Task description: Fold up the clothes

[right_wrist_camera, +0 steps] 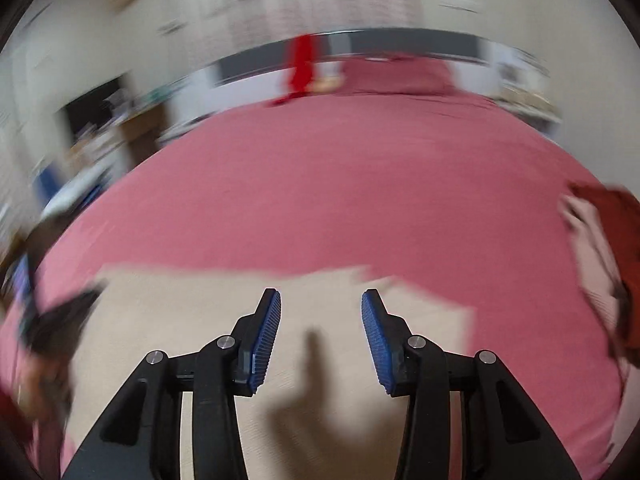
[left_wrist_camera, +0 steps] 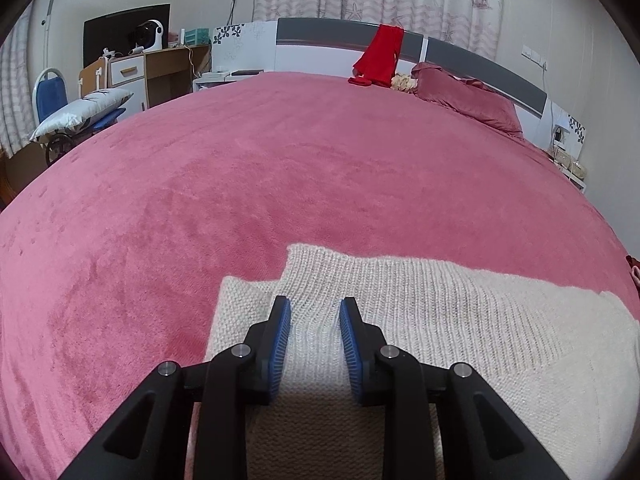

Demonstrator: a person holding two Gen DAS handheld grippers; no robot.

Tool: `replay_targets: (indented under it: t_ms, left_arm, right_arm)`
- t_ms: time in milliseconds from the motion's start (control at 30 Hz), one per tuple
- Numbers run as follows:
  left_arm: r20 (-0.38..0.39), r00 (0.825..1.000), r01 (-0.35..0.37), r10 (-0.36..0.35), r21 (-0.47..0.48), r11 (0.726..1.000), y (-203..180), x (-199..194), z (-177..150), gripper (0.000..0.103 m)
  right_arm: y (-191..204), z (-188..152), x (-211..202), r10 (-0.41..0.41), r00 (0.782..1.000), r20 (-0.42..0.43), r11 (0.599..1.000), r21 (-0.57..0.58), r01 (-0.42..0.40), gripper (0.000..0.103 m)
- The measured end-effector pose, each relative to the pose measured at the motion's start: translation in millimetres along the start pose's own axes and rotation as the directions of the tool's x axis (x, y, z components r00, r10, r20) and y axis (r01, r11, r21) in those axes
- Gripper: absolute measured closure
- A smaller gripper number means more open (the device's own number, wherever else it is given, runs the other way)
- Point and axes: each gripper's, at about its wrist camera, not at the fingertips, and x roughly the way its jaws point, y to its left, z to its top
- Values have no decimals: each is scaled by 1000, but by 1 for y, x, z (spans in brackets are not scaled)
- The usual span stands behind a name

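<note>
Mid-fold: your left gripper (left_wrist_camera: 314,316) pinches a raised fold of the cream knit sweater (left_wrist_camera: 440,320), which lies at the bed's (left_wrist_camera: 280,168) near edge. Your right gripper (right_wrist_camera: 320,312) hangs over it, jaws spread, empty. Next, grab the opposite edge and fold across.

Cream knit sweater (left_wrist_camera: 420,312) lies on pink bedspread, ribbed texture, partly folded. One raised fold runs up between left claw (left_wrist_camera: 314,312) pads, pinched there; rest spreads flat to right of and beyond that claw. In blurred right view, sweater (right_wrist_camera: 192,312) lies flat beneath and ahead of right claw (right_wrist_camera: 320,300), untouched, far edge just past fingertips.
</note>
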Motion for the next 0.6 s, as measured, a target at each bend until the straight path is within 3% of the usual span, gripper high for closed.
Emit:
replay_targets:
  t_ms: [100,200,367,433,533,600]
  left_arm:
    - [3,1000,12,-12,-9,1000,2,-1,-1,77]
    - [2,1000,21,-21,-18,1000,3,0,-1,77]
    - [3,1000,0,0,0,1000,-2,1,-1,77]
    - [3,1000,-3,3,2,1000,-3,0,-1,77]
    - [3,1000,-4,4,3,1000,-1,2,-1,77]
    - [3,1000,-5,5,4,1000,-1,2,-1,77]
  right_arm:
    - [49,-24,11,66,997,-39,990,-119,-70,59]
    - [54,-46,30,22,995,-93,986,-162,-37,61]
    - [-3,-59,14,-69,997,-39,996,-65,66,62]
    - [-24,-61,11,-156,987,-42,987,-45,154,63]
    - [-55,-65,7,-143,989,-40,988,57,145,63]
    - [-53,-59,8,-165,985,-52,985,48,167,63]
